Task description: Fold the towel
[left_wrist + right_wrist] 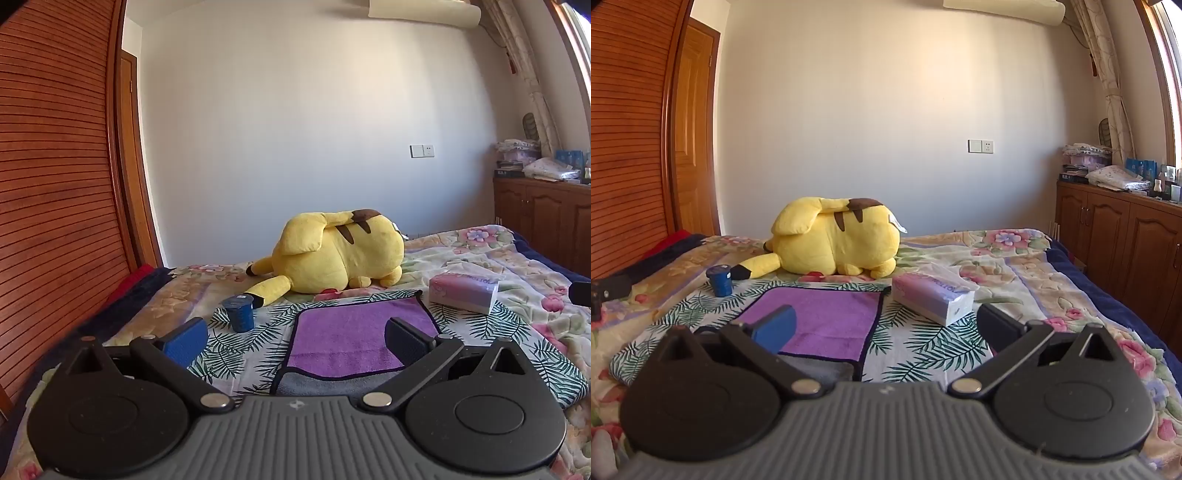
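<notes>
- Left wrist view: the purple towel (pixel 354 339) lies flat on a leaf-print cloth (pixel 240 354) spread over the bed, probably laid out smooth so its edges can be caught. Its near edge looks turned over, showing a grey underside, so one fold may already be made.
- The left gripper (pixel 295 341) hangs low over the towel's near left part, tongs spread wide and holding nothing. One finger sits above the leaf cloth left of the towel, the other above the purple surface; this placement suggests it is readied to take a near edge or corner.
- Left of the towel, near its far corner, stands a small blue cup (pixel 239 313). Behind the towel lies a yellow plush toy (pixel 332 254); to the towel's right, near its far corner, rests a tissue pack (pixel 463 291).
- Right wrist view: the towel (pixel 820 321) shows left of centre, and the right gripper (pixel 886 328) hovers over its near right part, tongs wide and empty.
- The tissue pack (pixel 934 299) lies just beside the towel's right far corner, close to the right-hand finger, and could be nudged in a sideways fold. The blue cup (pixel 719 281) and plush toy (pixel 834 240) sit beyond the towel, apart from both grippers.
</notes>
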